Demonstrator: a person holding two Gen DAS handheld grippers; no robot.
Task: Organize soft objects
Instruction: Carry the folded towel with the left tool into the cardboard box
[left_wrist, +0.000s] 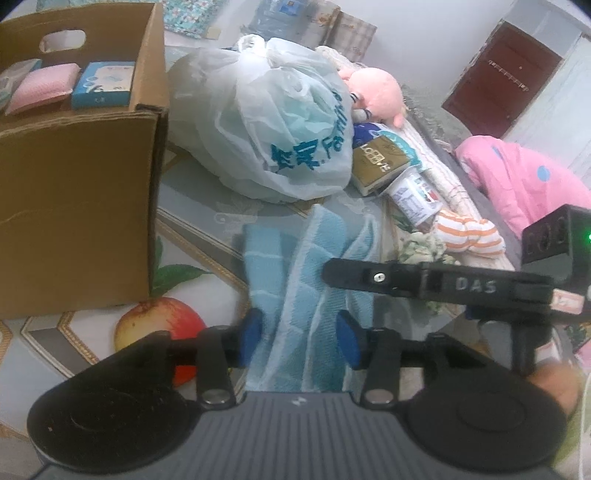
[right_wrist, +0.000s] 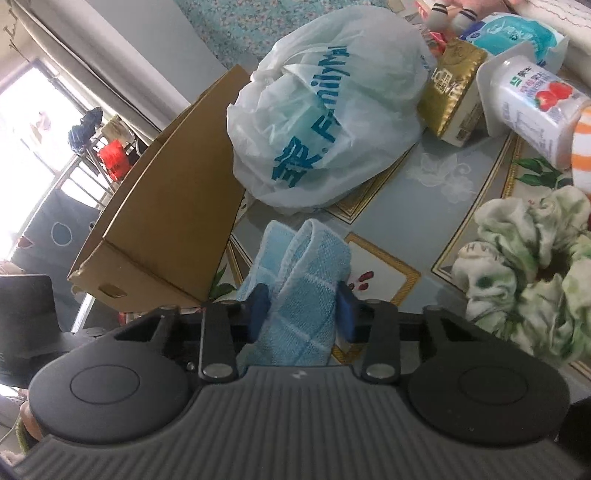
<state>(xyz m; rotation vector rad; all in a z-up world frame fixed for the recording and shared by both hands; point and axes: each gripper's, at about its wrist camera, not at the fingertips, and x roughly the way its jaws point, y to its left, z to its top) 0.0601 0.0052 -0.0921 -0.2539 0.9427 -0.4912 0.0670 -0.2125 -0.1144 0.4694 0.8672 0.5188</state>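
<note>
Towel (right_wrist: 295, 280), blue, is pinched in your right gripper (right_wrist: 301, 310) with left gripper (left_wrist: 299, 339) half-open astride its other end, not gripping, while cardboard box (left_wrist: 74, 206) left of both holds a few soft packs and scrunchie (right_wrist: 535, 273) plus plush toy (left_wrist: 373, 92) wait ahead-right.

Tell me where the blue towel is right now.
The blue towel lies on the patterned tablecloth between the cardboard box and the green scrunchie, just below the white plastic bag in both wrist views.
</note>
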